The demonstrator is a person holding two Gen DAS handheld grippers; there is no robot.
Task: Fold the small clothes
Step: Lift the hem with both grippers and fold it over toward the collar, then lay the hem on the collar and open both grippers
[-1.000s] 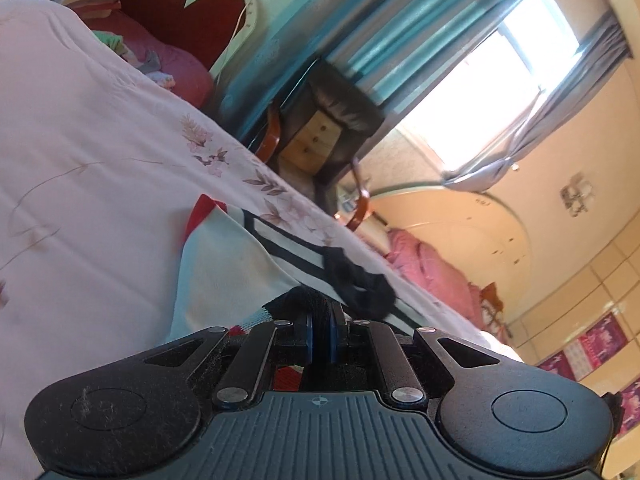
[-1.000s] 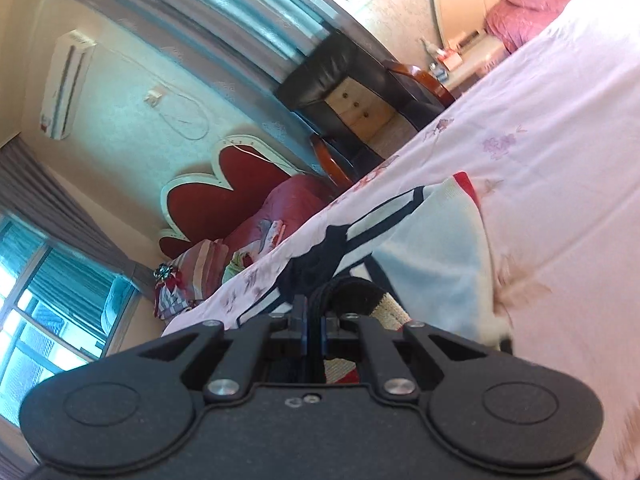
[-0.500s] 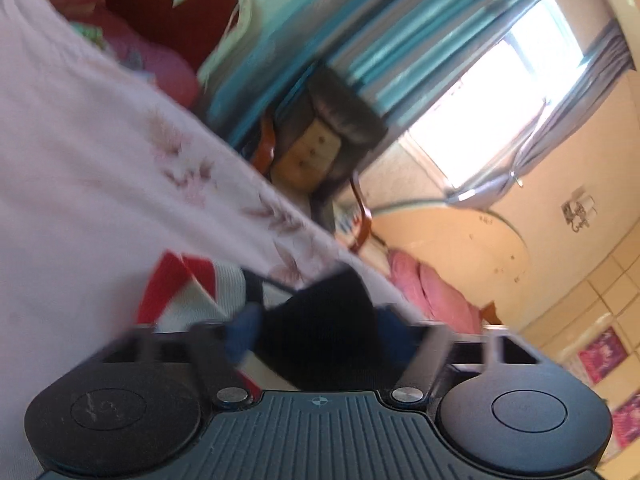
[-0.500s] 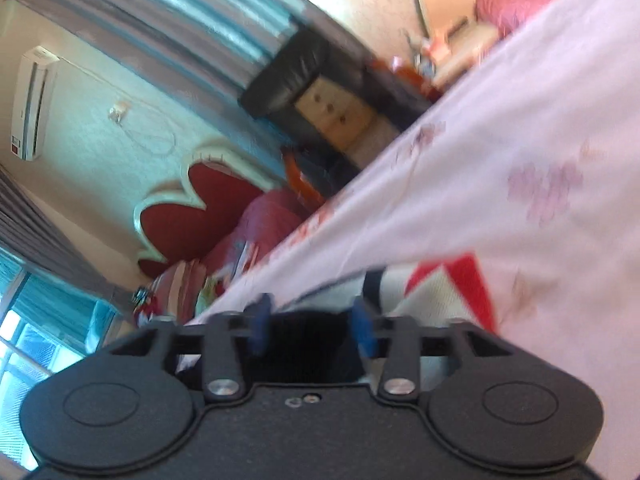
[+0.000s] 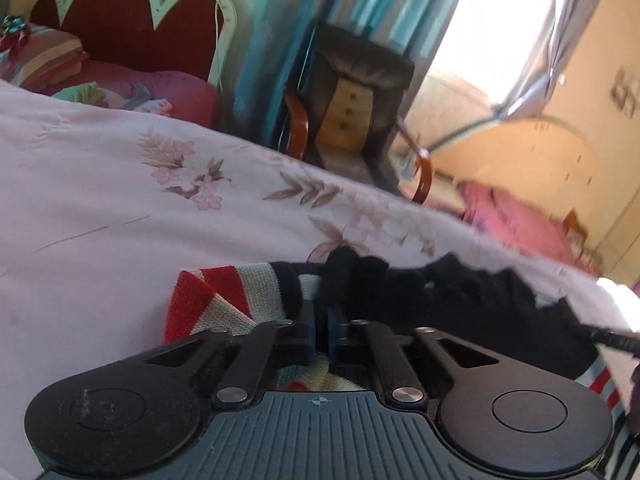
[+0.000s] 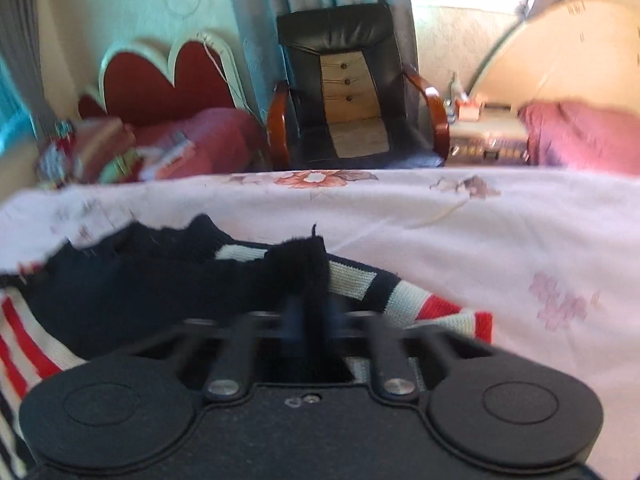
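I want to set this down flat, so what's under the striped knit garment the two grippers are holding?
Under the striped knit garment lies the pink floral bedsheet. The sheet directly beneath it is covered by the garment's own folds.

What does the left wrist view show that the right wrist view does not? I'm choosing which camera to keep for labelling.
Only the left wrist view shows the bright window with its grey curtain, and the leaf print on the sheet. Only the right wrist view shows the cluttered side table and the armchair head-on. Both show the striped knit garment on the pink bedsheet, the red headboard, the armchair, and a gripper shut on the dark fabric: left gripper, right gripper.
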